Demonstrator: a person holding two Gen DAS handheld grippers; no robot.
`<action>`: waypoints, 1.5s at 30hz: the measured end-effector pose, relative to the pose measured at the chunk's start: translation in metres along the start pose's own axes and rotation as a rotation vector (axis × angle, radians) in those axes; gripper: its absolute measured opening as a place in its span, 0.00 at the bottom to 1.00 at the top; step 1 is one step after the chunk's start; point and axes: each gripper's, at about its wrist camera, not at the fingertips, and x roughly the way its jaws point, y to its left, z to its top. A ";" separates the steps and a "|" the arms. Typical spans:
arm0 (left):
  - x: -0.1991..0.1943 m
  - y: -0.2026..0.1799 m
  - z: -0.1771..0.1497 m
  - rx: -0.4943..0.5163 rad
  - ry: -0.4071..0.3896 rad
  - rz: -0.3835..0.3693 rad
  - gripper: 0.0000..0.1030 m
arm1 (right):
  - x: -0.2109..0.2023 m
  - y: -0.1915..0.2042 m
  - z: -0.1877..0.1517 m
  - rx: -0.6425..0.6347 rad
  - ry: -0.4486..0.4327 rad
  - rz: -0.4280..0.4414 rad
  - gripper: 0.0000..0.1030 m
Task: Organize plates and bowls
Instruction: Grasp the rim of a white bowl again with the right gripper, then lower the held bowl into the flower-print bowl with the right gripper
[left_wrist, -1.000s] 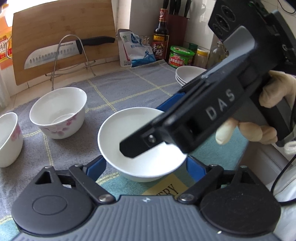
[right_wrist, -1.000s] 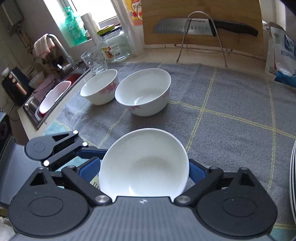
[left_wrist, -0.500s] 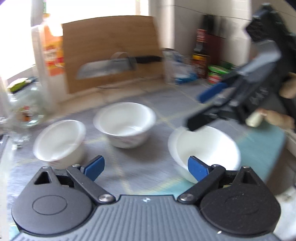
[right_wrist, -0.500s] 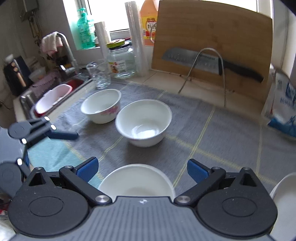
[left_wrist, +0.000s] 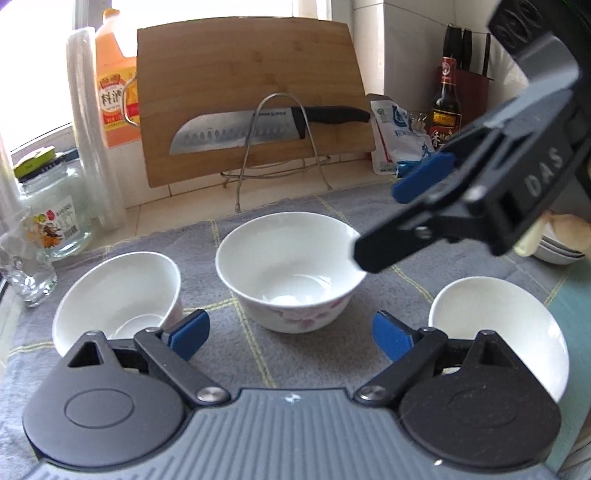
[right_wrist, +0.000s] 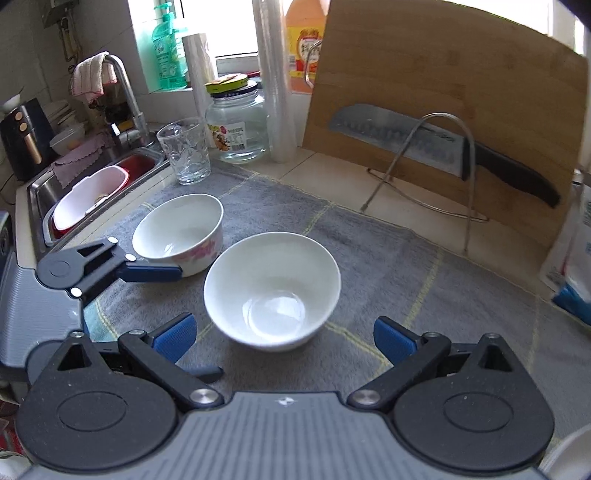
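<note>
The grey towel (right_wrist: 424, 266) is bare on its right part, between the middle bowl (right_wrist: 271, 291) and the knife stand (right_wrist: 424, 173); there a gripper can pass. The left bowl (right_wrist: 179, 232) and the middle bowl stand near each other with only a narrow gap. The left gripper (right_wrist: 155, 317) hangs just beside both. At the back the cutting board (right_wrist: 443, 107), glass (right_wrist: 184, 149) and jar (right_wrist: 238, 123) close the way. On the right a third bowl (left_wrist: 498, 332) stands apart from the middle one, and the right gripper (left_wrist: 391, 221) hangs over that gap.
</note>
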 end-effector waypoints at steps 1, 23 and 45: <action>0.003 -0.001 0.000 0.001 0.000 0.002 0.90 | 0.005 -0.001 0.003 -0.003 0.007 0.005 1.00; 0.025 0.003 0.007 0.014 0.011 -0.028 0.81 | 0.056 -0.013 0.029 -0.017 0.081 0.067 0.78; 0.017 0.001 0.013 0.035 0.026 -0.037 0.80 | 0.046 -0.017 0.033 0.047 0.080 0.122 0.78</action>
